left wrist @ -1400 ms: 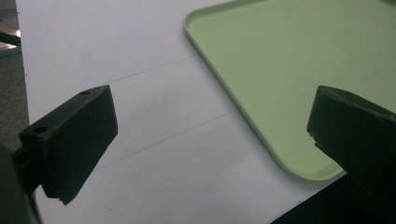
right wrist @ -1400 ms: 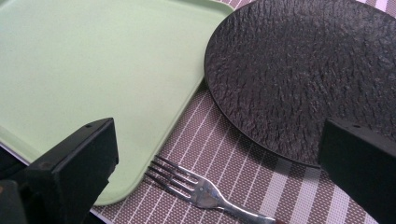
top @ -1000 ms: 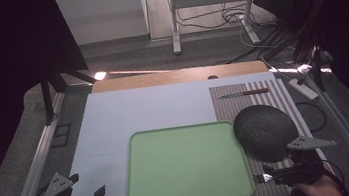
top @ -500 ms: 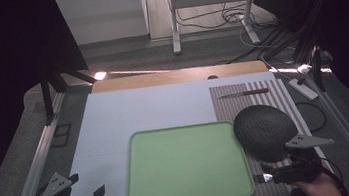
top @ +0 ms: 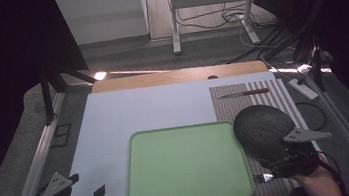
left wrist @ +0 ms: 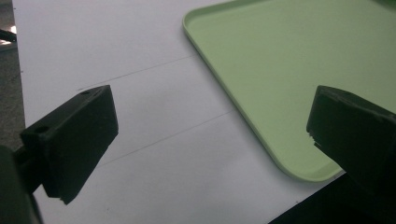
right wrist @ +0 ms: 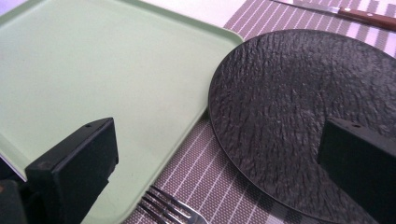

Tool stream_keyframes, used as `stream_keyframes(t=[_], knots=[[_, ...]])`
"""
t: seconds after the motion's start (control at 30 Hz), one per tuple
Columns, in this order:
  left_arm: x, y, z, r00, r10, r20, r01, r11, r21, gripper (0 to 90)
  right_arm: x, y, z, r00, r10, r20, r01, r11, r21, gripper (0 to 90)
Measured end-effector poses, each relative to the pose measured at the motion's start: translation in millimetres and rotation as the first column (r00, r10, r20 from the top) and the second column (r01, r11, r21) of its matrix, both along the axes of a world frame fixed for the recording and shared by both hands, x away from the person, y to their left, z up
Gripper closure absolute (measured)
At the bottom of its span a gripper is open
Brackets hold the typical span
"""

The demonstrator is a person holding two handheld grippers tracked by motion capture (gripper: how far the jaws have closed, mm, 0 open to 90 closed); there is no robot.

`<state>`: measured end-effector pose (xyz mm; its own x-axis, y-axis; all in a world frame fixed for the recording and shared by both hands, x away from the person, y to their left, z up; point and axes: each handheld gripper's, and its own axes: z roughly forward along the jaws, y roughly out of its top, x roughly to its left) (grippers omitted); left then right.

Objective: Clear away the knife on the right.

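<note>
A light green tray (top: 185,164) lies empty at the front middle of the white table top. To its right, a black textured plate (top: 262,127) rests on a striped placemat (top: 263,98), its left edge overlapping the tray's rim. A fork (top: 263,178) lies on the mat at the front. My right gripper (top: 285,162) hovers at the plate's near edge, open, with plate (right wrist: 303,116), tray (right wrist: 93,70) and fork (right wrist: 173,211) ahead of its jaws. My left gripper (top: 88,185) is open at the front left corner, left of the tray (left wrist: 289,70).
A knife (top: 243,93) with a reddish handle lies across the far end of the placemat, and shows at the top in the right gripper view as knife (right wrist: 364,18). Bare white table top (top: 139,112) spreads behind and left of the tray. Metal rails (top: 43,149) flank the table.
</note>
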<state>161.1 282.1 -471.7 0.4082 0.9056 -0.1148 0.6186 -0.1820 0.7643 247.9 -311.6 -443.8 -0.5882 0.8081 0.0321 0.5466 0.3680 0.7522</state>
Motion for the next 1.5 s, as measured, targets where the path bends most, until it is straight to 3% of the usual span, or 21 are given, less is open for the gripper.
stream_keyframes(t=[0.27, 0.57, 1.0, 1.27, 1.5], knots=[[0.2, 0.1, -0.1, 1.0000, -0.001, -0.001, 0.001, 1.0000, -0.001, 2.2, 10.5, 2.4, -0.5, 0.9996, -0.002, -0.028, 0.002, 1.000, 0.014, 0.0], [0.4, 0.1, -0.2, 1.0000, -0.003, -0.003, 0.003, 1.0000, -0.002, 2.2, 29.5, 7.5, -2.1, 0.9993, 0.008, -0.036, -0.009, 1.000, -0.013, 0.0], [1.0, 0.0, -0.3, 1.0000, -0.002, -0.008, 0.002, 1.0000, -0.002, 2.2, 56.7, 4.7, -2.0, 0.9989, -0.021, -0.042, 0.019, 0.999, -0.045, 0.0], [1.5, 0.4, -0.5, 0.9999, 0.001, -0.011, -0.001, 1.0000, -0.006, 2.1, 75.8, 0.2, -2.2, 0.9988, -0.029, -0.039, 0.029, 1.000, 0.000, 0.0], [1.7, -0.4, -0.6, 0.9999, -0.005, -0.013, 0.005, 1.0000, -0.001, 2.1, 91.4, -2.0, -2.1, 0.9982, -0.048, -0.036, 0.048, 0.999, 0.008, 0.0]])
